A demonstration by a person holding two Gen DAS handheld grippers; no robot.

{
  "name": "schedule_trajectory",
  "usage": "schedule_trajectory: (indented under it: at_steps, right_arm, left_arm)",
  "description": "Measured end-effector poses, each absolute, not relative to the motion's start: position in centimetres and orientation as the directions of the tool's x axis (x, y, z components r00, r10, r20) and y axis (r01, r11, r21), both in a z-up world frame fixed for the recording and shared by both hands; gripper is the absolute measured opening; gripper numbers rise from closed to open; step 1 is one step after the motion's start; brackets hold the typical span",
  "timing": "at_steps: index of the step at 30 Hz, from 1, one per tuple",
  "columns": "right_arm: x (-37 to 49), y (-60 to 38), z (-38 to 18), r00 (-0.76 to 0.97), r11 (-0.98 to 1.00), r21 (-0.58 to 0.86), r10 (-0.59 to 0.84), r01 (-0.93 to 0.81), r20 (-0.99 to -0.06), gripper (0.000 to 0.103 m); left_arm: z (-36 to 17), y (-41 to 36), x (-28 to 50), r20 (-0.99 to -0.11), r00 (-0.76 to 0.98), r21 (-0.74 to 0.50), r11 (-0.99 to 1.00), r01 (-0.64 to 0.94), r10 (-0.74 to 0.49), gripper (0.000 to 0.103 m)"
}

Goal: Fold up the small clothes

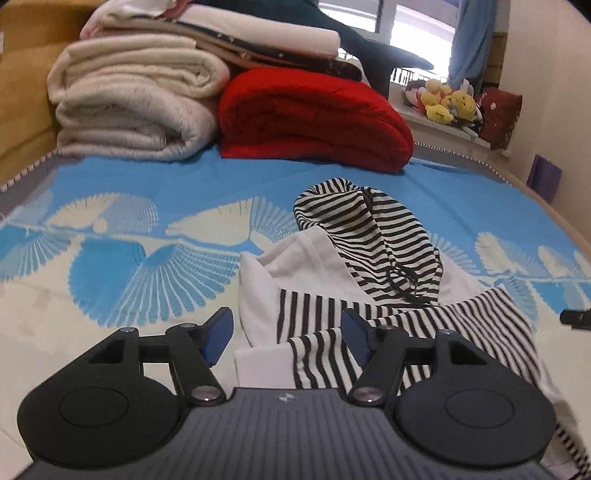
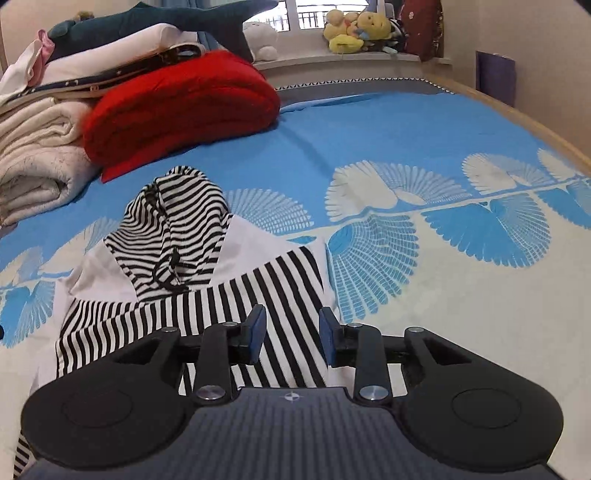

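Holding my left tool (image 1: 286, 334) above the near edge of the bed, I have its blue pads spread wide with nothing pressed between them; the striped hoodie (image 1: 369, 280) lies just below and ahead of it. My right tool (image 2: 291, 334) hangs over the same garment with its pads set narrower, parted and clear of the cloth, the black-and-white stripes showing through the gap. The hoodie rests on the blue bedspread (image 2: 388, 125) with its pale fan pattern, the hood (image 2: 173, 221) pointing toward the far side, the white body partly folded and a striped sleeve (image 1: 480, 317) laid across the front. Well beyond it, at the head of the bed, sit a folded red blanket (image 1: 314, 114) and, touching it, a stack of cream blankets (image 1: 133, 107). Yellow plush toys (image 2: 354, 31) crowd the window sill.
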State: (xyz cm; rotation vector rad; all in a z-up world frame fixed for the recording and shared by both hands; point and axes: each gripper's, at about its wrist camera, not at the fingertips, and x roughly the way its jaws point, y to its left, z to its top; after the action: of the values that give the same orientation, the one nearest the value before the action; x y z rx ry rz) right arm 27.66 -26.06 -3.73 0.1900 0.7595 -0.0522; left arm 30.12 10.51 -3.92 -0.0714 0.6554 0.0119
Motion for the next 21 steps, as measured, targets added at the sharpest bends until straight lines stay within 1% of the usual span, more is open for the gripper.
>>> schedule_trajectory:
  at_steps: [2,5,8,10,11,12,13,15,17,20,21]
  right_arm:
    - [28.0,-26.2,-3.8,0.722,0.979,0.16,0.022,0.123,-0.692,0.033]
    - [28.4,-26.5,-4.0,0.723,0.979,0.164,0.027,0.12,-0.69,0.033]
    - [28.9,-26.8,-3.6,0.73,0.979,0.175,0.044,0.105,-0.682,0.033]
    - [29.3,-27.0,-3.6,0.728,0.981,0.166,0.039,0.103,-0.684,0.033]
    - [29.6,-27.2,-3.6,0.725,0.981,0.163,0.038,0.103,-0.687,0.033]
    - [29.8,-27.4,-3.7,0.721,0.981,0.162,0.037,0.105,-0.692,0.033]
    - [30.0,-27.4,-3.8,0.714,0.982,0.155,0.032,0.109,-0.7,0.033]
    - [30.4,-27.6,-4.2,0.695,0.986,0.126,0.012,0.113,-0.719,0.033]
    - [30.8,-27.7,-4.4,0.681,0.989,0.1,0.0,0.107,-0.732,0.031]
    - [31.0,-28.0,-4.4,0.678,0.991,0.093,0.007,0.091,-0.735,0.012]
    - [31.1,-28.1,-4.3,0.679,0.992,0.097,0.013,0.086,-0.734,0.012]
  left_arm:
    - [-3.9,10.5,30.0,-0.598,0.802,-0.036,0.999,-0.032,0.004,0.07]
    - [-3.4,10.8,31.6,-0.604,0.797,-0.036,0.999,-0.007,-0.017,0.07]
    - [-2.8,11.3,35.6,-0.609,0.792,-0.049,0.999,-0.01,-0.022,0.069]
    - [-2.5,11.4,39.2,-0.612,0.79,-0.054,0.998,-0.03,-0.01,0.065]
    - [-2.5,11.5,41.2,-0.619,0.786,-0.062,0.997,-0.042,-0.006,0.061]
    - [-2.5,11.6,42.9,-0.626,0.779,-0.074,0.996,-0.048,-0.009,0.052]
    - [-2.6,11.8,45.2,-0.641,0.768,-0.092,0.994,-0.059,-0.014,0.047]
    - [-3.1,12.0,48.9,-0.672,0.74,-0.114,0.99,-0.087,-0.013,0.032]
    - [-3.9,11.8,52.8,-0.695,0.719,-0.112,0.99,-0.09,-0.014,0.027]
    - [-5.5,11.4,58.1,-0.721,0.692,-0.126,0.989,-0.082,-0.035,0.027]
    - [-6.1,11.2,59.8,-0.726,0.686,-0.137,0.987,-0.081,-0.045,0.027]
